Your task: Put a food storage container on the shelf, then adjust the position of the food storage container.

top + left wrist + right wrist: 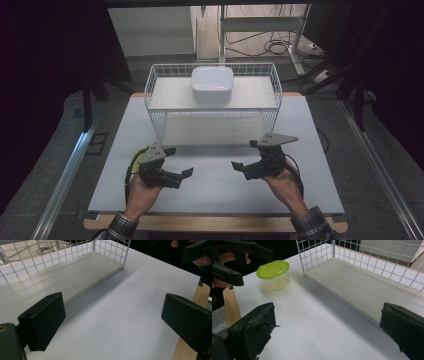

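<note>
Looking along my right gripper (327, 332), I see its two black jaws standing wide apart at the bottom corners, with bare white table (312, 322) between them and nothing held. Ahead and to the left sits a clear tub (274, 280) with a lime-green lid (273, 269), on the table just beside the corner of the wire basket (317, 255). The basket's pale floor (362, 285) stretches off to the right. At the far left is my left gripper (242, 262), jaws parted, close to the tub but not touching it.
</note>
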The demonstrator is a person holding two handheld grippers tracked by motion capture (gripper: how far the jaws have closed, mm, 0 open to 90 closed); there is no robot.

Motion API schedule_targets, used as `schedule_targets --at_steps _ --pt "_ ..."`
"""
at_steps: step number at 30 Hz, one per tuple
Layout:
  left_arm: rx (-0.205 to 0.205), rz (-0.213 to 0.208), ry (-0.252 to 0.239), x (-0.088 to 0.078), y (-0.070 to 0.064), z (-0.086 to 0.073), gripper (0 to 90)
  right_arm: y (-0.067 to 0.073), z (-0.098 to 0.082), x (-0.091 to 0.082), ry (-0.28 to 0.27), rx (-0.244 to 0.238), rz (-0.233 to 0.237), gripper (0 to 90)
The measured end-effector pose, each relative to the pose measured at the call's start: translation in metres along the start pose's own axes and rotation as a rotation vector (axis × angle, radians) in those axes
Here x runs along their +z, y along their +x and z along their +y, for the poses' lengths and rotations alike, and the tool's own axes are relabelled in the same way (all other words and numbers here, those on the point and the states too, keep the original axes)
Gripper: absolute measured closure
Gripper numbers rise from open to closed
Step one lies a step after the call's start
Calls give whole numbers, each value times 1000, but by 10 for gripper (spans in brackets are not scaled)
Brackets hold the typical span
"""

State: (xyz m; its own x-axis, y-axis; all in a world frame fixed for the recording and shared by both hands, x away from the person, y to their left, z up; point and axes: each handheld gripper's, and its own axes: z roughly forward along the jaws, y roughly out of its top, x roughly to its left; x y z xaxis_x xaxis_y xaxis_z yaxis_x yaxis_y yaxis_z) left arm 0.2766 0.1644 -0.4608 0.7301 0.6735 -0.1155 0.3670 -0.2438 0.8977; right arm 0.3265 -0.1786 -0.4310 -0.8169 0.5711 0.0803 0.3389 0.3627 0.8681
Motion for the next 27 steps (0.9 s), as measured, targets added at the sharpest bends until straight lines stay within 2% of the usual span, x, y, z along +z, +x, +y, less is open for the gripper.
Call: schedule_targets --at_steps 4,12,16,21,25,27 --pt "3 7 11 -2 -6 -10 51 3 -11 -3 -6 2 -5 10" --pt "4 9 49 2 -12 -27 56 8 -29 -7 16 -2 -15 14" --pt "23 26 78 5 -13 -34 55 11 -41 -7 34 -6 -25 14" --pt "11 33 91 6 -11 -35 53 9 -56 -4 74 -1 -38 14" --pt "19 47 112 5 -10 -33 36 5 -58 -5 70 15 -42 16" --pt "10 37 106 3 -8 -32 40 4 -58 -5 66 21 -47 18"
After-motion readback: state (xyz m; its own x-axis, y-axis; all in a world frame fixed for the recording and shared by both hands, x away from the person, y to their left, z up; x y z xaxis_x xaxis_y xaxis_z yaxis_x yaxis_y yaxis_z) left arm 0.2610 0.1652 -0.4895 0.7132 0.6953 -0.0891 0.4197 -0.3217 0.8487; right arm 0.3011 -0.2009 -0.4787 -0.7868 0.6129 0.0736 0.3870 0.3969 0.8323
